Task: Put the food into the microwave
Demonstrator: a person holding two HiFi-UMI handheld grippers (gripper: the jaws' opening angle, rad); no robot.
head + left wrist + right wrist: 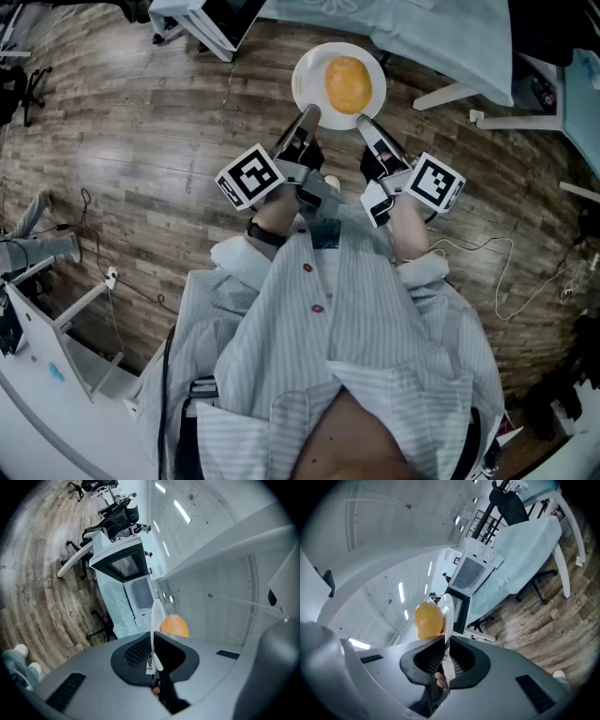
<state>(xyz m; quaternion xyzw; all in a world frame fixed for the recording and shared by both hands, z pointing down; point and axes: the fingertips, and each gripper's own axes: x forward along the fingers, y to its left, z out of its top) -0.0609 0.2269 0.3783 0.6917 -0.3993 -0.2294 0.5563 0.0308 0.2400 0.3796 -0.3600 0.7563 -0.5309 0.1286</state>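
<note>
My left tongs (307, 118) and right tongs (364, 124), both clamped shut on the near rim of 1 white plate (302, 84), orange bun (348, 83) on it, carried above the wood floor (141, 159), microwave (469, 576) ahead on a cloth-covered worktop (520, 564)

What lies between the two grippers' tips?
The near part of the white plate with round orange food on it; left gripper and right gripper each clamp its rim. Head view shows this.
</note>
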